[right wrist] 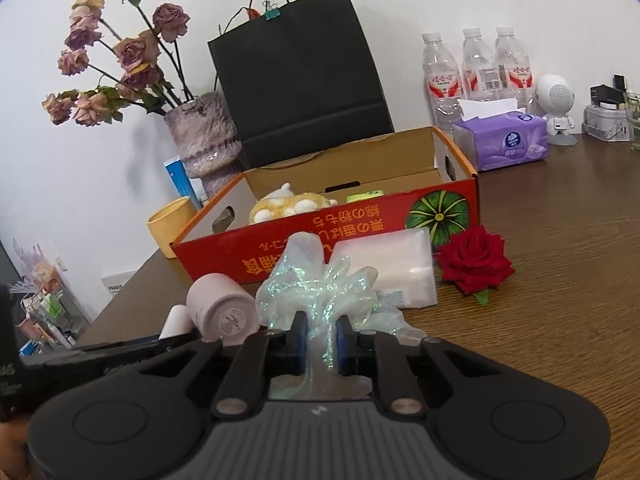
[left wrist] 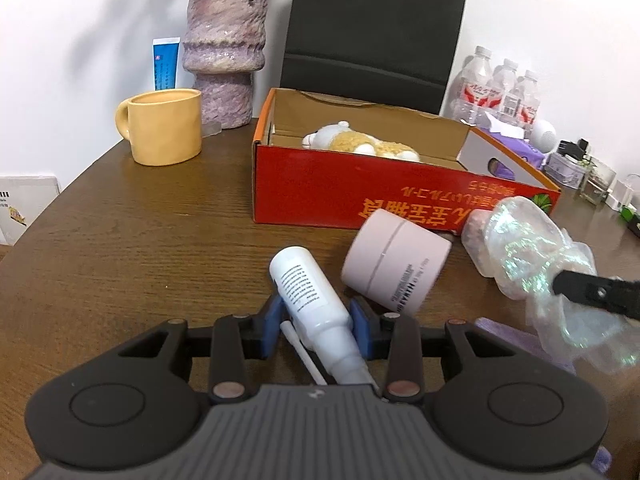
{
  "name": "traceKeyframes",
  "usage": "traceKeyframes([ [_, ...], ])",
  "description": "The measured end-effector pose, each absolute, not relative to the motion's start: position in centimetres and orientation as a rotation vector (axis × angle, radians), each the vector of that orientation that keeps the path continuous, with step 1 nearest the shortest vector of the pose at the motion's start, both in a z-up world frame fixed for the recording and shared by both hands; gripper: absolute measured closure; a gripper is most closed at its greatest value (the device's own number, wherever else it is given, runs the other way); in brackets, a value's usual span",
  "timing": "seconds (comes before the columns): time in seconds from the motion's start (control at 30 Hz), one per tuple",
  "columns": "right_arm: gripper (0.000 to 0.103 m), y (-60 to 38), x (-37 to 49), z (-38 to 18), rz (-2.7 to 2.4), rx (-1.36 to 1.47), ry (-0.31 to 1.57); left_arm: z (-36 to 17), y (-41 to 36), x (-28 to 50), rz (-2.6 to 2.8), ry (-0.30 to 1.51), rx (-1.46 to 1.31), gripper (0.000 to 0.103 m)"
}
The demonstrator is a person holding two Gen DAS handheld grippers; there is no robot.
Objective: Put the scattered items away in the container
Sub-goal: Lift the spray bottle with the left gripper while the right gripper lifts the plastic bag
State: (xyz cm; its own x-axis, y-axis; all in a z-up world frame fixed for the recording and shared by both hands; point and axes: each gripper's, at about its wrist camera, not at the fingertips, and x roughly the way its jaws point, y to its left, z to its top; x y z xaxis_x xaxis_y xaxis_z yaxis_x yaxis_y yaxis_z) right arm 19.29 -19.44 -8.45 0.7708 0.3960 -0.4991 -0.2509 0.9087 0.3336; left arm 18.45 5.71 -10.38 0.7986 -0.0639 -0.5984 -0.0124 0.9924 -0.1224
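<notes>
Clamped between the blue pads of the left gripper is a white spray bottle, held about its lower body with its nozzle end turned back toward the camera and its base aimed at the box. Just beside it on the wooden table a pink jar is found lying on its side. An iridescent ribbon bow is pinched by its tail in the right gripper, whose jaws are drawn fully together on the thin material (its loops stand up ahead of the pads). Behind the bow a white wrapped packet is seen resting against the front wall of the red cardboard box, and a red artificial rose lies just to the packet's right. Inside the box a plush toy is already deposited. Noted to the left of the box are a yellow mug and a purple vase.
</notes>
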Motion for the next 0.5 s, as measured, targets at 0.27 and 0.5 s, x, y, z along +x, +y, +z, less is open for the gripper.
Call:
traceKeyframes([
  [0.27, 0.091, -20.6, 19.1, -8.2, 0.35, 0.304, 0.605, -10.1, 5.5, 15.7, 0.023, 0.616, -0.131, 0.065],
  [0.5, 0.091, -21.9, 18.0, -7.9, 0.337, 0.298, 0.577, -9.2, 4.0, 12.6, 0.04, 0.565, -0.132, 0.065],
])
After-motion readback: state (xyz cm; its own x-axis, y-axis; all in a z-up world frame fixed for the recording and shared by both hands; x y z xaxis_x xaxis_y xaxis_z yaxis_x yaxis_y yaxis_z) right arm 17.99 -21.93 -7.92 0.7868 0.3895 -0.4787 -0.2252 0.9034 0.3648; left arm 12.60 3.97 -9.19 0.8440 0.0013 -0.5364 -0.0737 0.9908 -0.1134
